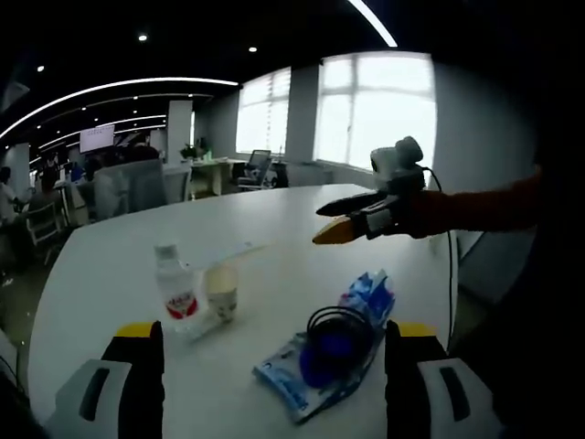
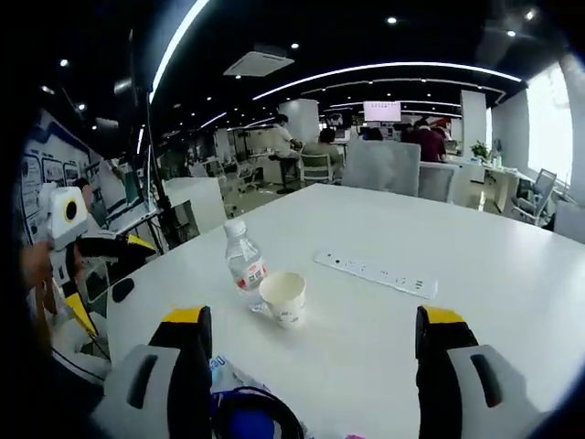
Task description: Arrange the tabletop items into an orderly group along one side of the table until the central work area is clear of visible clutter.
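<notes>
A: What is the biggest thing here?

B: The white table [image 1: 302,219]. The small things sit in a bunch near the end by the grippers.

A: Which small things?

B: A blue packet [image 1: 297,370] lies flat. Its long way runs up and to the right, away from the left gripper [image 1: 272,389]. A dark ring of cable [image 1: 340,334] lies on top of it.

A: Which gripper is closer to it?

B: I think the left one. The packet sits right between its wide-open jaws, just ahead. In the right gripper view it only peeks in at the bottom.

A: And the right gripper [image 2: 311,375]?

B: Its jaws are spread wide too and hold nothing. In the left gripper view it hangs over the far side of the table, well apart from the things.

A: What else is there?

B: A water bottle [image 2: 245,263] stands up straight. A paper cup [image 2: 284,298] stands just beside it, maybe touching. A long white power strip [image 2: 375,273] lies farther out on the table.

A: Is anything in the way?

B: The cable on the packet could slide off if the packet is pulled. The bottle and cup are close on the left.
</notes>
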Demonstrator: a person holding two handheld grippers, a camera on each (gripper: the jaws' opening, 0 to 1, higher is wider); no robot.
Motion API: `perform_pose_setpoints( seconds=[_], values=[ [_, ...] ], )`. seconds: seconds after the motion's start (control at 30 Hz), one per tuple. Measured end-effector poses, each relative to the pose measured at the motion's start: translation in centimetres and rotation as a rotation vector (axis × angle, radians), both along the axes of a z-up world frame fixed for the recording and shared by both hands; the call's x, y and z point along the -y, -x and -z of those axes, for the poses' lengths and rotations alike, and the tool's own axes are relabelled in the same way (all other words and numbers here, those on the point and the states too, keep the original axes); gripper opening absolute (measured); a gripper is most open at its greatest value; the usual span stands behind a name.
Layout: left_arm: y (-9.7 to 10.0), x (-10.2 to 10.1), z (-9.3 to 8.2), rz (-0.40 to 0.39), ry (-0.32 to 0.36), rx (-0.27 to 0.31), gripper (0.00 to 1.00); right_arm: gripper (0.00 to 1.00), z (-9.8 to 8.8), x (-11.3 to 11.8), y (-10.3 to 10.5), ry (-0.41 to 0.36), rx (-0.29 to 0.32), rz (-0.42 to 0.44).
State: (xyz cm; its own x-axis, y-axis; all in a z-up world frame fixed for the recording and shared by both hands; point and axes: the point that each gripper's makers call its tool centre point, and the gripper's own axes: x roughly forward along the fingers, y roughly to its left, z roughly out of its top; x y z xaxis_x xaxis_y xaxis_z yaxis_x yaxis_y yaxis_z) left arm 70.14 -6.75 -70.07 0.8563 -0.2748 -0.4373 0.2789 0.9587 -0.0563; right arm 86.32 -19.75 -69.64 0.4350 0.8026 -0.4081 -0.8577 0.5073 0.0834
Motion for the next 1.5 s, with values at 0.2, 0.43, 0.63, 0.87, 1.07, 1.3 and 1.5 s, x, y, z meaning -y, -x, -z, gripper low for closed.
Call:
perform_pose_setpoints(
  seconds=[0.2, 0.43, 0.63, 0.87, 1.07, 1.3, 1.5],
  values=[
    [-0.2, -0.2, 0.0, -0.007, 0.003, 0.010, 1.00, 0.94, -1.0, 4.5, 0.5, -0.020, -0.001, 0.080],
    [-0.1, 0.1, -0.7, -0.012, -0.007, 0.032, 1.00, 0.94, -0.9, 9.5, 1.7, -0.010, 0.011, 0.168],
    [0.6, 0.0, -0.3, -0.024, -0.003, 0.019, 1.00, 0.94, 0.2, 13.8, 2.8, 0.016, -0.007, 0.236],
    [0.9, -0.1, 0.4, -0.026, -0.004, -0.004, 1.00, 0.95, 0.7, 16.6, 3.9, 0.045, -0.006, 0.262],
    [1.1, 0.2, 0.3, -0.023, -0.002, 0.006, 0.99, 0.94, 0.6, 17.3, 4.1, 0.049, -0.013, 0.273],
    [1.4, 0.6, 0.9, -0.034, 0.000, -0.008, 0.97, 0.91, 1.1, 17.2, 4.0, 0.064, -0.028, 0.263],
    [1.5, 1.6, 1.6, -0.024, 0.010, -0.020, 0.95, 0.84, 1.7, 15.9, 5.1, 0.100, -0.047, 0.212]
  ],
)
